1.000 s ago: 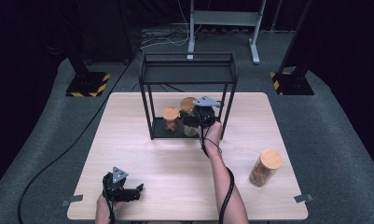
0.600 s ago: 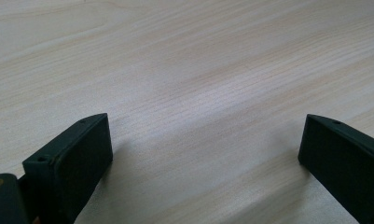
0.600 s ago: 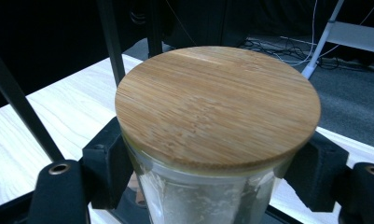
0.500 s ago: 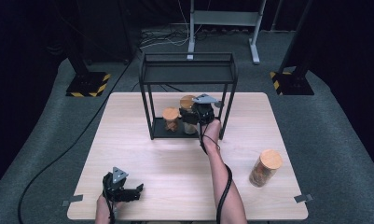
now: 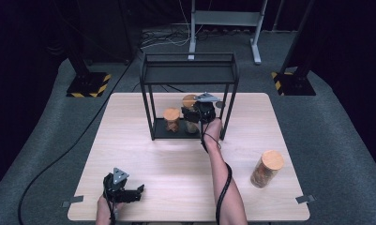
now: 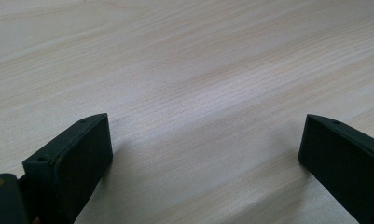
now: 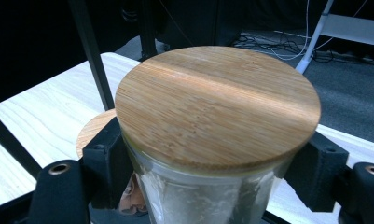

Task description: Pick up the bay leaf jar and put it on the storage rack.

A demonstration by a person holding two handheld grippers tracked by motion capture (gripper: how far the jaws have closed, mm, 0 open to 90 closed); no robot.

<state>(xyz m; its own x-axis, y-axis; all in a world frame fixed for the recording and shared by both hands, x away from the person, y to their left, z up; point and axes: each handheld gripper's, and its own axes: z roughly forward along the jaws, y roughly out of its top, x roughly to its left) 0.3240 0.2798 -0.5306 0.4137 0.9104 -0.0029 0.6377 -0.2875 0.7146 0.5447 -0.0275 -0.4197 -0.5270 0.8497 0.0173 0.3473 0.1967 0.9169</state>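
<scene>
Up close, bamboo-lidded glass jar point(image 7: 217, 116)

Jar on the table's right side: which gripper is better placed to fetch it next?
Probably right. The right gripper is clamped on a jar in the rack, same side as the loose jar; the left gripper sits open, farther away.

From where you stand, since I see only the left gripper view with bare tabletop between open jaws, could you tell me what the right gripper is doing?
Observer: The right gripper has its jaws on both sides of a jar, just under its wooden lid.
Operator: Thank you. Where is that jar?
Observer: On the lower shelf of a black rack, beside a shorter jar.
Operator: Are any jars left outside it?
Observer: Yes, a third jar stands on the table near the right edge.
</scene>
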